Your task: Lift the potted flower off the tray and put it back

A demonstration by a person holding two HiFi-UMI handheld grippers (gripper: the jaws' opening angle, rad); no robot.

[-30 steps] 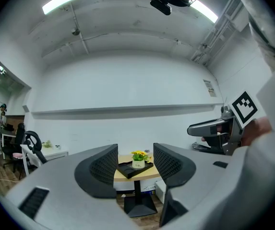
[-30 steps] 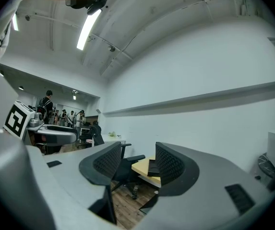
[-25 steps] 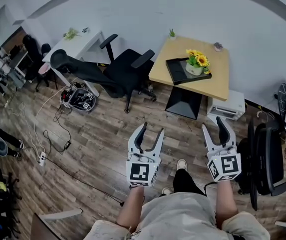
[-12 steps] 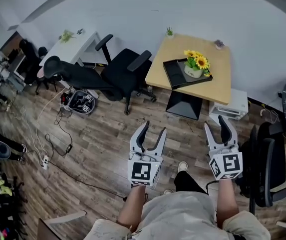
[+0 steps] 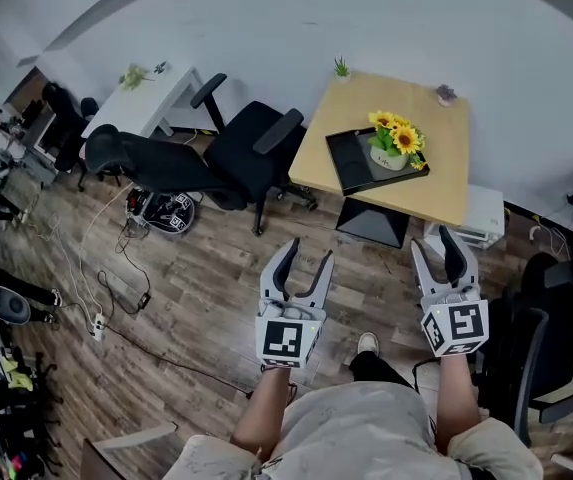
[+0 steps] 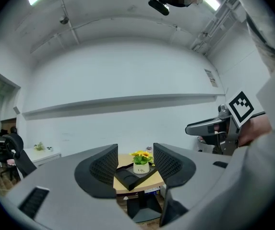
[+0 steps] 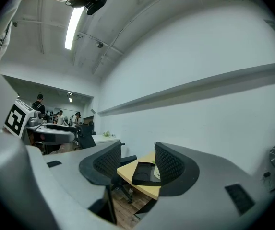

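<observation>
1. Potted flower [image 5: 393,144] sits in the black tray [image 5: 348,163] on the wooden table [image 5: 441,183]; the pot's print is too small to read.
2. My left gripper [image 5: 307,256] and right gripper [image 5: 434,241] hang well apart from it, jaws spread and empty.

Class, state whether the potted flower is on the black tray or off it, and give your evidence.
On it: the potted flower stands upright inside the tray on the table.

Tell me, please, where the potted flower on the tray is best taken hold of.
Probably the white pot, round its body below the sunflowers, coming level from the near edge of the table: it stands upright on the tray, and blooms crowd its top.
</observation>
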